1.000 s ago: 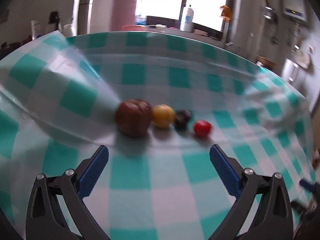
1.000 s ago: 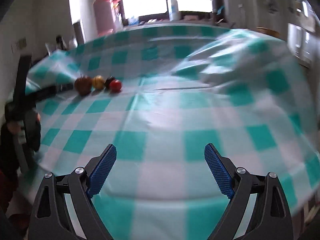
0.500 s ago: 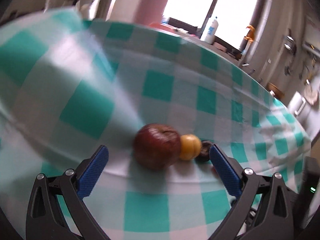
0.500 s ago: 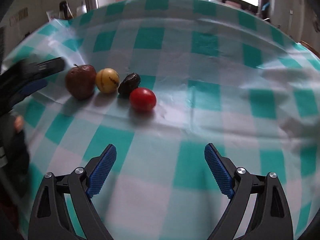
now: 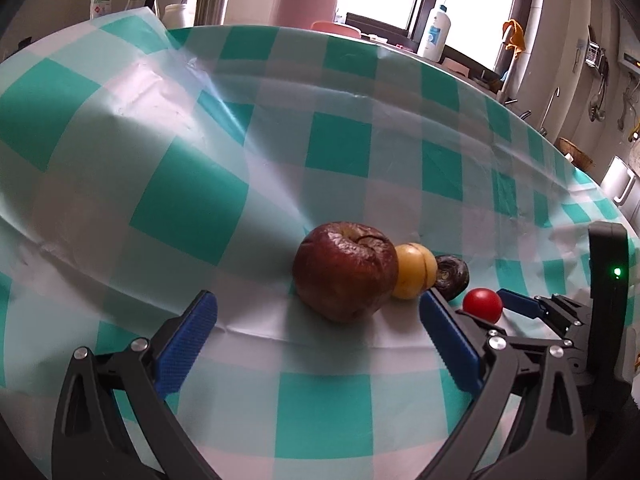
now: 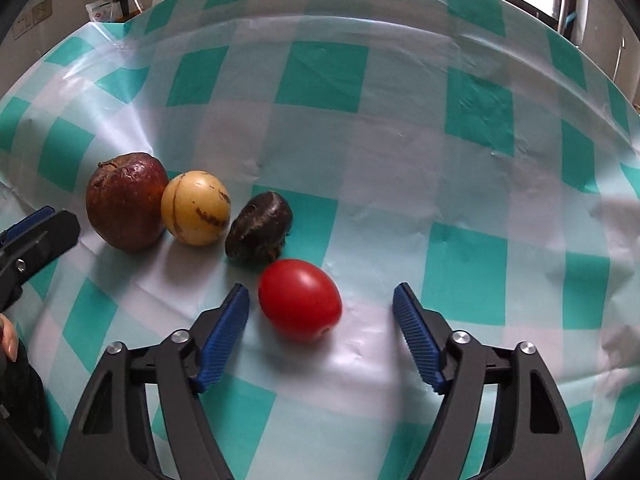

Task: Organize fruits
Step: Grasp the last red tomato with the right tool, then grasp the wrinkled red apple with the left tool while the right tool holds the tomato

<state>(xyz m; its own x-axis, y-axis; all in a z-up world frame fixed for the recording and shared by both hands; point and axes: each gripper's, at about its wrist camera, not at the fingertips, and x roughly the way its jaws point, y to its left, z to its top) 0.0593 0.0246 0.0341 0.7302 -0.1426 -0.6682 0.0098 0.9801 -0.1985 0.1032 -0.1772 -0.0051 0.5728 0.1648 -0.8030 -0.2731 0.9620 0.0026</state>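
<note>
Item: four fruits on a teal-and-white checked cloth (image 6: 400, 168), already in a row; no bowl or tray in view, so what is left cannot be told. Wrinkled dark-red apple (image 6: 126, 200), yellow fruit (image 6: 196, 208) touching it, dark shrivelled fruit (image 6: 258, 227) next, red tomato (image 6: 300, 300) last. Right gripper (image 6: 320, 308): tilted down at the cloth, jaws about half open and just been closing, tomato between them, nearer its left pad, neither pad pressing; nothing held. Left gripper (image 5: 316, 312): angled down, jaws wide and empty, apple just ahead between the tips, untouched. Judged: tomato pickup in hand, all four fruits not yet lifted.
</note>
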